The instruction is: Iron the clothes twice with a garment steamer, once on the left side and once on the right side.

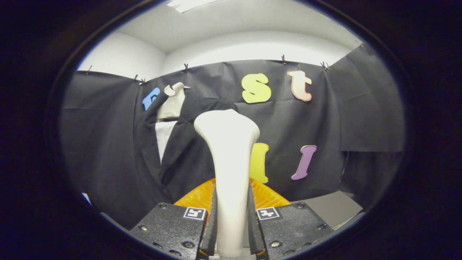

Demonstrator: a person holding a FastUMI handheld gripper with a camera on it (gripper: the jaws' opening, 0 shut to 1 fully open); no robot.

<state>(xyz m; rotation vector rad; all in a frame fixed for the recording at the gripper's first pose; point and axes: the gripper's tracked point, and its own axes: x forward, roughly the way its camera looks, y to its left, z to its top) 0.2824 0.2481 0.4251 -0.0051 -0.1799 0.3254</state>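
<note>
gripper (231, 231): both fingers clenched on steamer (228, 159) handle | steamer: upright, head just right of hanging dark jacket (180, 151) | handling: rigid, smooth, likely top-heavy; hold low on neck | passes: 2 pending

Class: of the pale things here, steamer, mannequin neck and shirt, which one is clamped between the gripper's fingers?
The steamer: both fingers of the gripper press its handle.

Upright cream garment steamer (227, 162) before dark jacket (180, 151), perhaps touching.
</note>
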